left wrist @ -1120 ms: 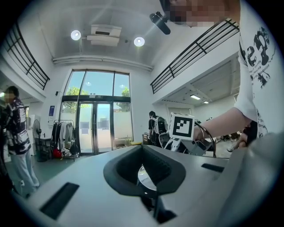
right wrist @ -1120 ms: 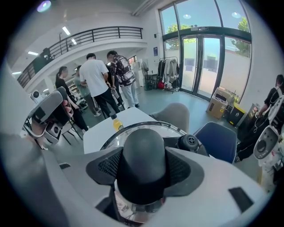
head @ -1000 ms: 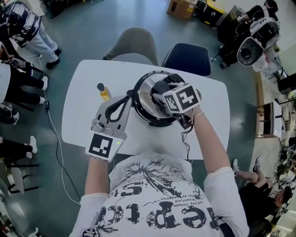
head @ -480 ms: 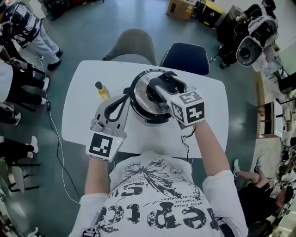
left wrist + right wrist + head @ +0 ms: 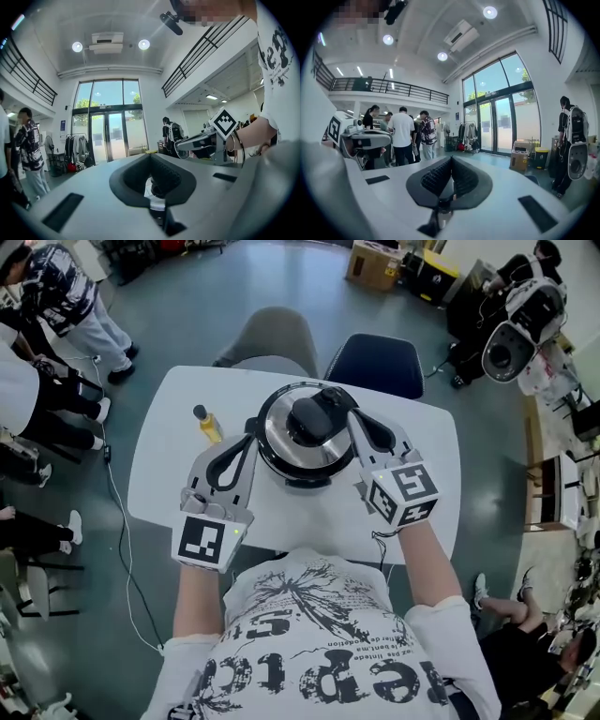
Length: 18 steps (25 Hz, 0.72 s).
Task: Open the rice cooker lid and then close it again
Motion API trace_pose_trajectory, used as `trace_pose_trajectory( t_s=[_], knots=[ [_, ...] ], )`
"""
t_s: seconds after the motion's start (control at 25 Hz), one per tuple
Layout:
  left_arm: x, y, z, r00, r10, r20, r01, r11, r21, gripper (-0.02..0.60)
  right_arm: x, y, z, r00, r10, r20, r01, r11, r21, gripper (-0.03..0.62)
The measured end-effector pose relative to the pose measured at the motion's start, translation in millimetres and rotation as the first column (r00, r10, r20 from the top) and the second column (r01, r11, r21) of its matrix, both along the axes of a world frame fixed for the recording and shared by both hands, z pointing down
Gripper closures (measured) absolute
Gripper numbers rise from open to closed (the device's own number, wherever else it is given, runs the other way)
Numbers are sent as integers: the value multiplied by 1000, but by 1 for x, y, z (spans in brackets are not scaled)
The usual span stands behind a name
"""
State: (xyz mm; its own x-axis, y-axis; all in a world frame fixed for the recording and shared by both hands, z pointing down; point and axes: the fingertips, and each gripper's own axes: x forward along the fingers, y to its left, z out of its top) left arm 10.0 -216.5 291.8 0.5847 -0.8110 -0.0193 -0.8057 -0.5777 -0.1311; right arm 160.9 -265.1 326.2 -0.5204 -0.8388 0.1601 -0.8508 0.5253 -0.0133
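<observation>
The rice cooker [image 5: 281, 448] stands on the white table [image 5: 164, 474], its steel lid down and the black knob [image 5: 311, 418] on top. My left gripper [image 5: 250, 434] is at the cooker's left side, shut with nothing in it, and its pads meet in the left gripper view [image 5: 150, 155]. My right gripper [image 5: 353, 416] lies level at the cooker's right side, just clear of the knob. Its jaws have just been closing with nothing between them, and the pads touch in the right gripper view [image 5: 451, 160].
A small yellow bottle [image 5: 208, 425] stands left of the cooker. A grey chair [image 5: 274, 334] and a blue chair [image 5: 380, 357] sit at the table's far edge. People stand at the left. A cable [image 5: 122, 549] trails across the floor.
The right gripper has come off the lid knob, swung up from pointing down to level, drawn back to the cooker's right, and shut. The left gripper shifted slightly.
</observation>
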Motion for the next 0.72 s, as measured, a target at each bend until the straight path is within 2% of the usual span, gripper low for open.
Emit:
trace_pose_trajectory(
  t_s=[0.16,0.28,0.44,0.6,0.72],
  knots=[
    [-1,4,-3,1000,-28,-11,28,1000,-11,568,10,21,-14,998,-4,56,-3,991,132,580],
    [2,6,2,999,-41,-23,41,999,-23,568,14,36,-13,1000,-2,2,1,976,219,582],
    [5,5,7,999,-38,-16,37,999,-31,568,19,42,-4,1000,6,1,-6,979,204,582],
    [3,6,20,999,-38,38,41,996,-84,568,23,42,1,1000,10,13,-12,985,173,582],
    [5,6,18,999,-21,36,24,997,-71,568,21,43,4,1000,-4,5,3,988,152,582]
  ],
)
